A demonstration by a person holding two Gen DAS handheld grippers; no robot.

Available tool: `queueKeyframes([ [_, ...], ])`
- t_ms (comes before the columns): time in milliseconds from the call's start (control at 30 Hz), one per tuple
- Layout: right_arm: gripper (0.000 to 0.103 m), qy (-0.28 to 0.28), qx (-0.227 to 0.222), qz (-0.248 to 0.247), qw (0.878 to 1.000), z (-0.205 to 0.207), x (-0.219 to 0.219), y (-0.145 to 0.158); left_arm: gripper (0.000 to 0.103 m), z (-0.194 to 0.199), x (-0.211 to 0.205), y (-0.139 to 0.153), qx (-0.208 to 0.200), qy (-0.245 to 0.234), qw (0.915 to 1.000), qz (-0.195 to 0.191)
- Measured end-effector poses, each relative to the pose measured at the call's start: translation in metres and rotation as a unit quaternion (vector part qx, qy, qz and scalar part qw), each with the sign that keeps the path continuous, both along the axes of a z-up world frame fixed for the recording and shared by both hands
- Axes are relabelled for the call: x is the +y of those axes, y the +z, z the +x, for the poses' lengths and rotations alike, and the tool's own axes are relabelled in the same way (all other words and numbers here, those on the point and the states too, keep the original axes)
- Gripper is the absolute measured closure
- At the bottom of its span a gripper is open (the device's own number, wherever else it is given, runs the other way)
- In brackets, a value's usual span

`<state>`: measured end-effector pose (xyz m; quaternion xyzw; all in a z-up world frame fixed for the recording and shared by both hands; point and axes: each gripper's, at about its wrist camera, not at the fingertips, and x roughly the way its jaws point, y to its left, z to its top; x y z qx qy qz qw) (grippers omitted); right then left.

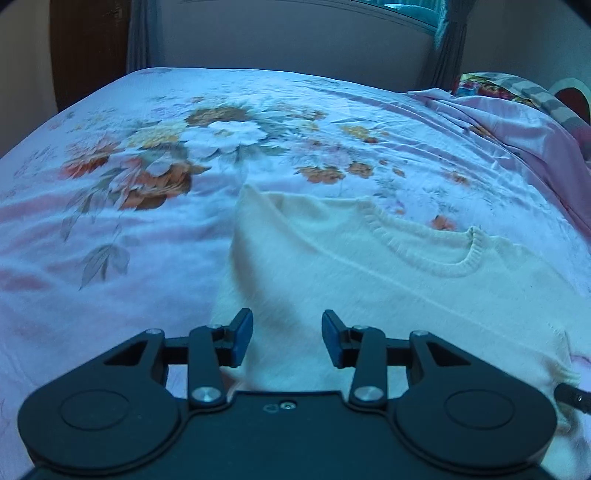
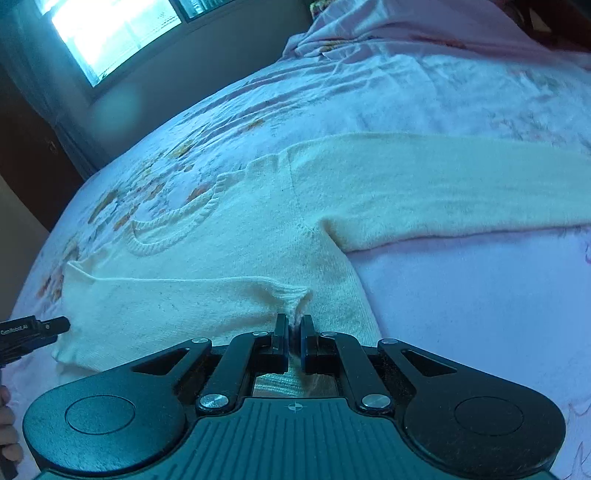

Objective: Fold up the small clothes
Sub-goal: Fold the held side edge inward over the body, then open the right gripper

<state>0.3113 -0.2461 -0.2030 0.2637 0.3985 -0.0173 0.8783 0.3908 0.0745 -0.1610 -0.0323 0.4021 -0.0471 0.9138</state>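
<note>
A cream sweater [image 2: 229,236] is spread flat on the floral bed sheet [image 1: 110,229] — one sleeve [image 2: 461,184] stretched out sideways. The folded-in sleeve's cuff [image 2: 295,295] is pinched by the right claw [image 2: 294,341]. The left claw [image 1: 287,338] is held released above the sweater — nothing gripped.

I'm working in a home bedroom: a bed with a floral sheet [image 1: 155,229], a curtained window [image 2: 110,33] on the far wall, a wooden door [image 1: 88,48] far left
</note>
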Motion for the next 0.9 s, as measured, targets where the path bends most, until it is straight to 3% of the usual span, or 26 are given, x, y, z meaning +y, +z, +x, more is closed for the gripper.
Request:
queueKeyframes([
  [167,0.1,-0.01,0.002,0.044,0.999,0.0,-0.013,-0.002,0.064,0.044,-0.008,-0.017,0.029,-0.009,0.9995,-0.001],
  [300,0.1,0.006,-0.006,0.022,1.0,0.009,-0.009,0.001,0.061,0.072,-0.006,-0.025,0.024,0.008,0.9997,0.007],
  [500,0.1,-0.039,-0.039,-0.051,0.997,0.017,-0.012,0.006,0.063,0.087,-0.006,-0.025,-0.002,0.031,0.9992,0.027],
  [600,0.1,-0.036,-0.016,-0.049,0.998,0.021,-0.017,-0.006,0.06,0.082,-0.004,-0.028,-0.009,0.028,0.9986,0.043],
  [700,0.1,-0.029,-0.006,-0.075,0.997,0.011,-0.016,0.004,0.063,0.069,0.006,-0.018,-0.013,0.029,0.9992,0.024],
  [767,0.1,-0.035,-0.027,-0.091,0.995,0.002,-0.012,0.017,0.063,0.055,0.015,-0.008,-0.028,0.027,0.9991,0.015],
  [900,0.1,0.018,-0.064,-0.088,0.994,0.007,0.014,0.032,0.062,0.029,0.018,0.002,-0.027,0.013,0.9996,0.0],
])
